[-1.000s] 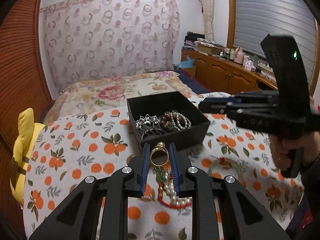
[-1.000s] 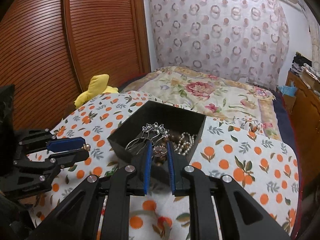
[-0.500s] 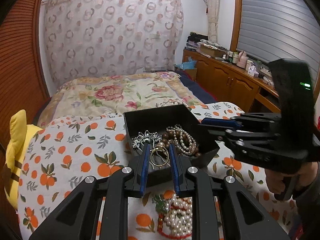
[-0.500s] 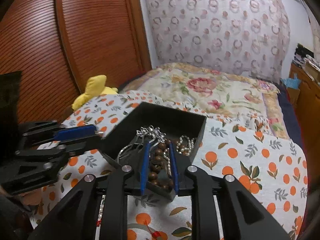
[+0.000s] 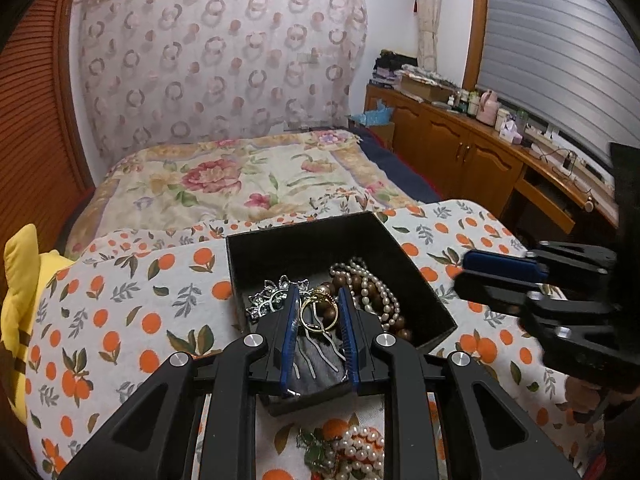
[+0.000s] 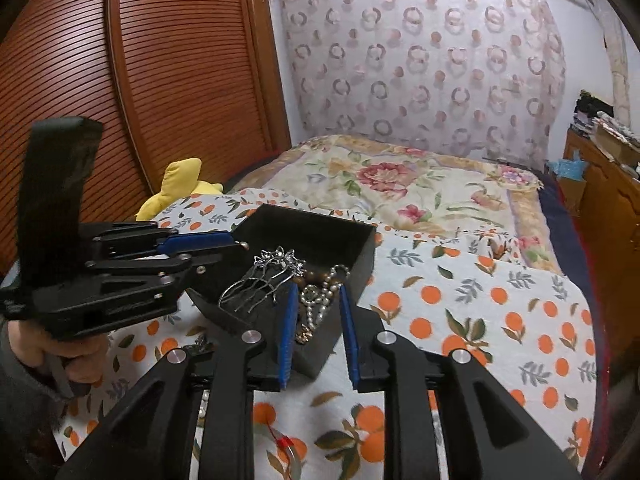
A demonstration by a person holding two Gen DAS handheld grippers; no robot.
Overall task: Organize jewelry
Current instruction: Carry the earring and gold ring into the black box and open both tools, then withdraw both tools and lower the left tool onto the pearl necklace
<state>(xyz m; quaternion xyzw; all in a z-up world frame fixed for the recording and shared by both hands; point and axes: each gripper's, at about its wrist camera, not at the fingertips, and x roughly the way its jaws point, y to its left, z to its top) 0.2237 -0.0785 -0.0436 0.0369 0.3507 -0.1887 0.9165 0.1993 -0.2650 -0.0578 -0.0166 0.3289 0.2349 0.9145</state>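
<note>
Your left gripper (image 5: 319,312) grasps the gold ring (image 5: 319,314) just above the black box (image 5: 424,300), while your right gripper (image 6: 319,312), released and holding nothing, hangs over the same box's near corner.

Dim warm indoor light, soft shadows, heavy fisheye bending, dark vignetted corners, slight blur at edges
</note>
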